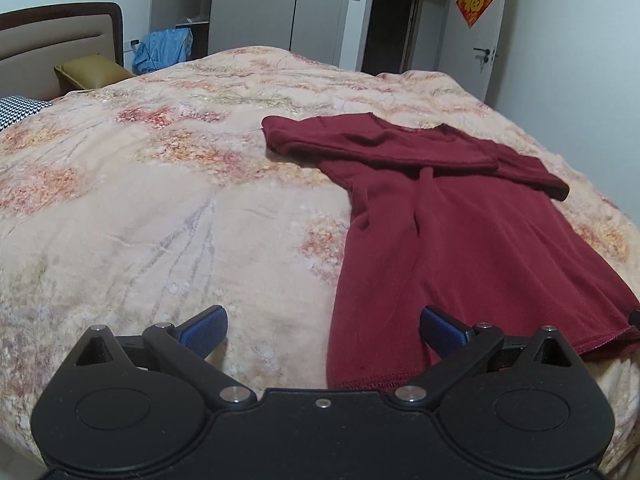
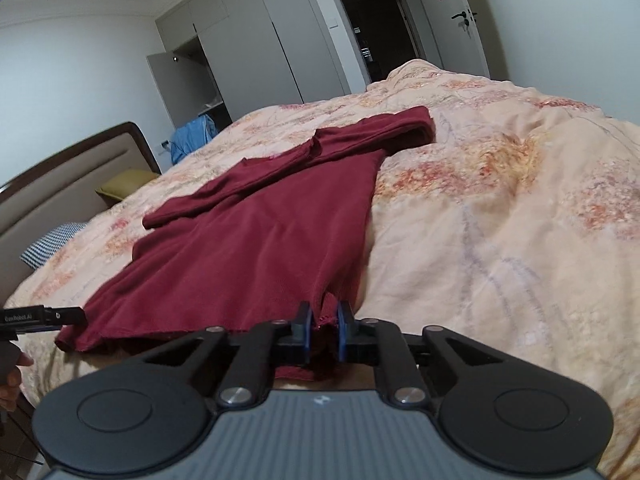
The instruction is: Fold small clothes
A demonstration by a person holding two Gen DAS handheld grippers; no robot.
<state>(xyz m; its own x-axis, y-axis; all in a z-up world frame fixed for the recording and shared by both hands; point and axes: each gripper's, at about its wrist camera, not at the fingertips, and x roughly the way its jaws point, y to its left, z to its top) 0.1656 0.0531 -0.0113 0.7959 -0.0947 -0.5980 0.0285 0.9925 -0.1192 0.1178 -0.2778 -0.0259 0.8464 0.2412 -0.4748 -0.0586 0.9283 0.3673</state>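
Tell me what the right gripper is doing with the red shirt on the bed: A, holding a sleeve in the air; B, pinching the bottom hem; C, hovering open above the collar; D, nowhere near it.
B: the right gripper has its blue pads closed on a bunched bit of the red shirt's bottom hem, at the near edge of the bed.

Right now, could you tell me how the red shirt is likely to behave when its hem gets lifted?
The red shirt looks soft and floppy: its hem bunches between the right gripper, so it would probably drape. It seems light. The open left gripper holds nothing, so that corner may sag.
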